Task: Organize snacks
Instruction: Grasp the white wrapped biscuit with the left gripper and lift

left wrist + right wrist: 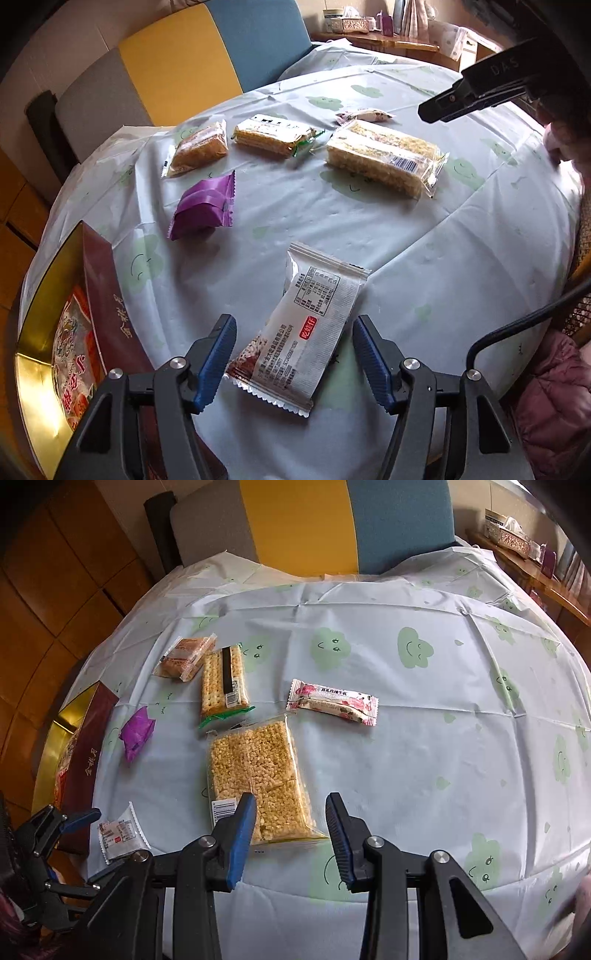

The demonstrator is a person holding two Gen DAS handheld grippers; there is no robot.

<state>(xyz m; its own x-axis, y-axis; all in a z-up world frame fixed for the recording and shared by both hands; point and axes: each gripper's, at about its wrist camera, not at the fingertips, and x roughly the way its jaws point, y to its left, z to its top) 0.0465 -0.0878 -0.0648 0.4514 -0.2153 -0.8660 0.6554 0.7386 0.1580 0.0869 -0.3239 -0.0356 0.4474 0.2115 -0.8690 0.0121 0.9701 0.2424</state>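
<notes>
With jaws wide around the flat white foil snack packet (pixel 301 338), the left gripper (pixel 293 363) brackets it; the right gripper (pixel 290 834), half-open and empty, hovers over the clear-wrapped puffed-rice slab (pixel 255 771).

Two handheld grippers, built alike — black angular plastic frames, silver round screw heads at the pivots, ribbed blue pads lining each finger. The left gripper (pixel 293 363) trails a black cable (pixel 517 325) along its right side. The right gripper (pixel 290 836) bears pale "DAS" lettering on its black body. The person wears a quilted pink jacket (pixel 550 398).
</notes>
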